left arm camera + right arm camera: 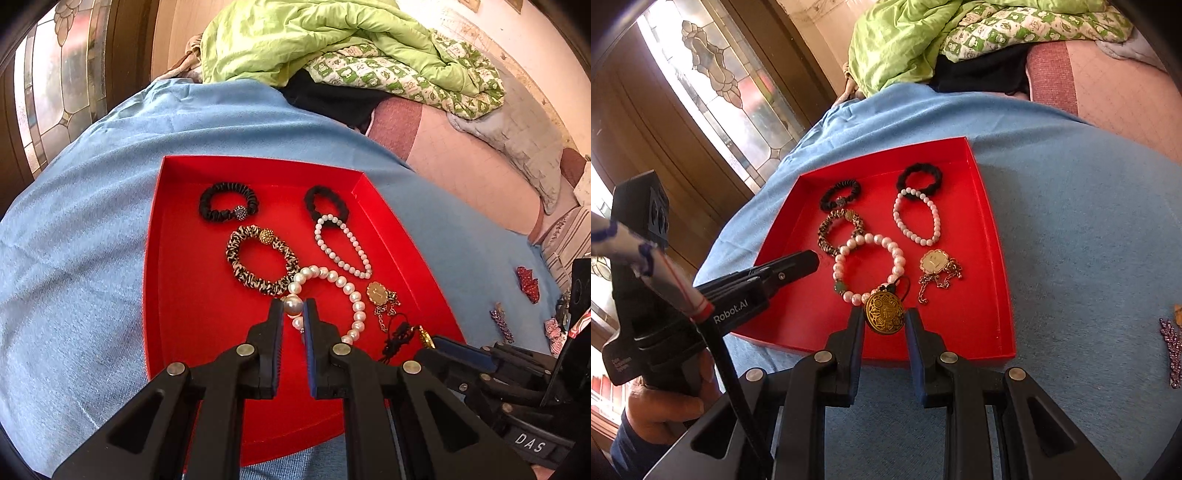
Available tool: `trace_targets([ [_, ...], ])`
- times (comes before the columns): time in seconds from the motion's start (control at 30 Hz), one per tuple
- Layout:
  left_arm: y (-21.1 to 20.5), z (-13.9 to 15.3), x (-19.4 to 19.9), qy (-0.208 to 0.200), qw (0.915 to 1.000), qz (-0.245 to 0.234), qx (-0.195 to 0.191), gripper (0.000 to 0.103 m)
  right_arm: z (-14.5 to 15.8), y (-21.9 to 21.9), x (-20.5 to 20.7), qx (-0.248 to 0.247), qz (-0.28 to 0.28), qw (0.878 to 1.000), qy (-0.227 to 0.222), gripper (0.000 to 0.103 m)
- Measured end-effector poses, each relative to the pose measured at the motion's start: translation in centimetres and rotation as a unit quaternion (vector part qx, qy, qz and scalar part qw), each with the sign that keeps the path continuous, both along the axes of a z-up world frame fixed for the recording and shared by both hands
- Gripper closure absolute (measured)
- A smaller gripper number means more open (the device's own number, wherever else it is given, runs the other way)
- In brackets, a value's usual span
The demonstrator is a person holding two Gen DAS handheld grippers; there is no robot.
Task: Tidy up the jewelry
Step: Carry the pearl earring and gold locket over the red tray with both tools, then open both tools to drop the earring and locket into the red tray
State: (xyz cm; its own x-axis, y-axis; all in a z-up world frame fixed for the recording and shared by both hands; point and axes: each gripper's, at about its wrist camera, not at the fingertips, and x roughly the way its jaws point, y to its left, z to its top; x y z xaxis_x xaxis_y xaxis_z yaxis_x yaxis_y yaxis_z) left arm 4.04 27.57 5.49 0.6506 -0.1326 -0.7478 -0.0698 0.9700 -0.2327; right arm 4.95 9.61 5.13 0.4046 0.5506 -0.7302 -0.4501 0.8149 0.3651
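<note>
Jewelry: bracelets, hair ties and pendants lie inside a shallow square red cardboard tray (177,258) on a pale blue cloth (74,240).
Left gripper (293,308): its black fingers are pinched on one large grey-white pearl of the big white pearl bracelet (349,288), whose strand loops away from the fingertips to their right.
Right gripper (884,317): its fingers are clamped on the edges of a round gold filigree pendant (884,314) (a dark cord trails off just beyond it); the pendant sits at the near end of the big bracelet's loop.
Beyond the left fingertips: a black-and-cream zebra-print fabric scrunchie (258,262) with a gold bead lies just ahead, touching the pearl strand.
Farther ahead: a black ruffled scrunchie (227,201) with a sparkly bead, well apart from the fingers.
Ahead and right of the left fingers: a smaller white pearl bracelet (343,247), its far end overlapping a plain black fabric hair tie (327,203).
Right of the right fingers: a gold scalloped watch-like charm on a chain (936,269), near the fingertips but apart.
Outside the tray: a purple beaded clip (1174,350) lies on the cloth far right of the right fingers.
Background: a crumpled lime-green quilt (295,37) is heaped well beyond the tray.
</note>
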Motion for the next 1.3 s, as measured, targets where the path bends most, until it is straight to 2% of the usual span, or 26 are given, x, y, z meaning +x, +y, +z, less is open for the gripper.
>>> trace_targets([
  [1.3, -0.1, -1.9, 0.9, 0.028, 0.9991, 0.011, 0.030, 0.093, -1.2, -0.3, 0.8, -0.026, -0.019, 0.999, -0.008, 0.077],
])
